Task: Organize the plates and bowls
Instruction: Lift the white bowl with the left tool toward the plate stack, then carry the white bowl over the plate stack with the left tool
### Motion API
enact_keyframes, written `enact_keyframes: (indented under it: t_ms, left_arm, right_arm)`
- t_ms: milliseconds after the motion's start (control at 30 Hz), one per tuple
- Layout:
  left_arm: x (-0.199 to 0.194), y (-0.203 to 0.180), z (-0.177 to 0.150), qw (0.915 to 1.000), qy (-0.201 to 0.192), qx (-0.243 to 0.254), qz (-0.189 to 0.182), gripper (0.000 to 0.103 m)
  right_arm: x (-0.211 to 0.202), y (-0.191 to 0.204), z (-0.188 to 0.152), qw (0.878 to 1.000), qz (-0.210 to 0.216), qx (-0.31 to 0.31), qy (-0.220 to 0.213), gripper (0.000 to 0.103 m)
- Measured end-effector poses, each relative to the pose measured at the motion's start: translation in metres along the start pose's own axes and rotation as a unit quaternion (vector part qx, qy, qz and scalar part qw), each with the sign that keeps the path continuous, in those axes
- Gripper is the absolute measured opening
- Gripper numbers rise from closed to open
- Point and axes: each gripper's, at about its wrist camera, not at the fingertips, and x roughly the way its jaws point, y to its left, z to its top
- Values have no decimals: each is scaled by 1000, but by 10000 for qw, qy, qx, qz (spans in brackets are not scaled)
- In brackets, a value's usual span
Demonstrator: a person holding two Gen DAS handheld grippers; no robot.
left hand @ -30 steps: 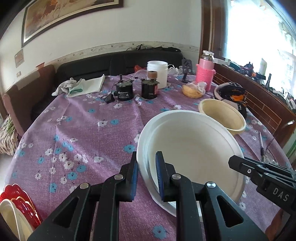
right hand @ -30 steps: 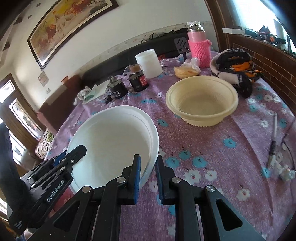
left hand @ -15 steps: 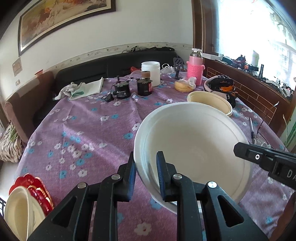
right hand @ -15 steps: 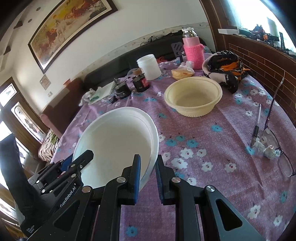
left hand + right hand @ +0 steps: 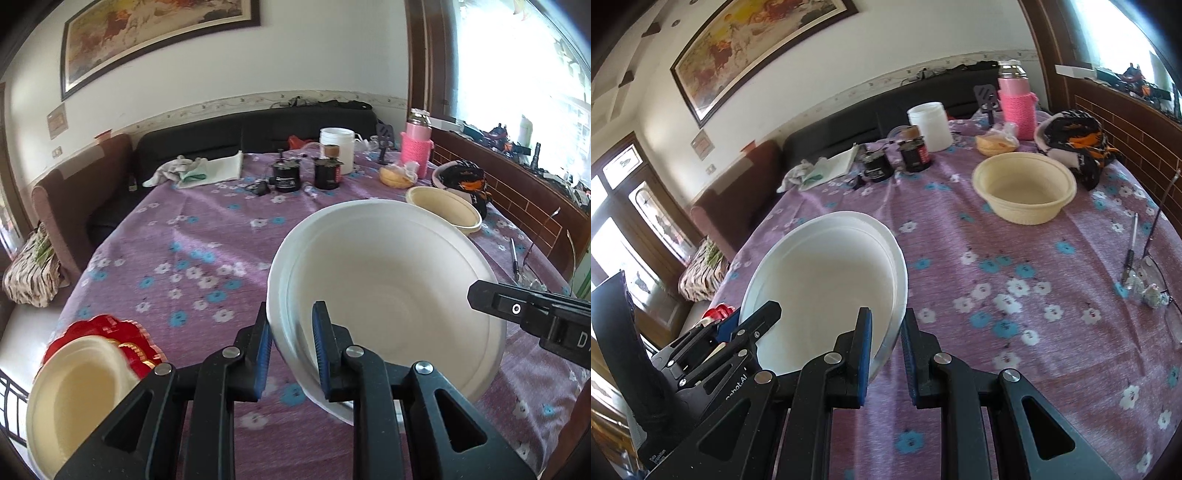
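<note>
Left gripper (image 5: pixel 290 347) and right gripper (image 5: pixel 886 354), both clamping the white plate (image 5: pixel 388 288), we're now carrying it back toward the red-plate stack (image 5: pixel 107 339).

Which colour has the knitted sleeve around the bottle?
Pink; the knitted sleeve shows best in the right wrist view.

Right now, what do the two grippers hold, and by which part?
Both hold the large white plastic bowl by its rim: the left gripper pinches the left edge, the right gripper the opposite edge.
</note>
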Motion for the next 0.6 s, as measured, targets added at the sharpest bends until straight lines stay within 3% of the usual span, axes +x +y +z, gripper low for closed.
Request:
enact_keyframes:
  t_ms: [600]
  left_arm:
    - [-58, 67, 1, 9983, -244, -484, 228, 30]
  right_arm:
    - [-7, 78, 10, 9963, 696, -412, 277, 19]
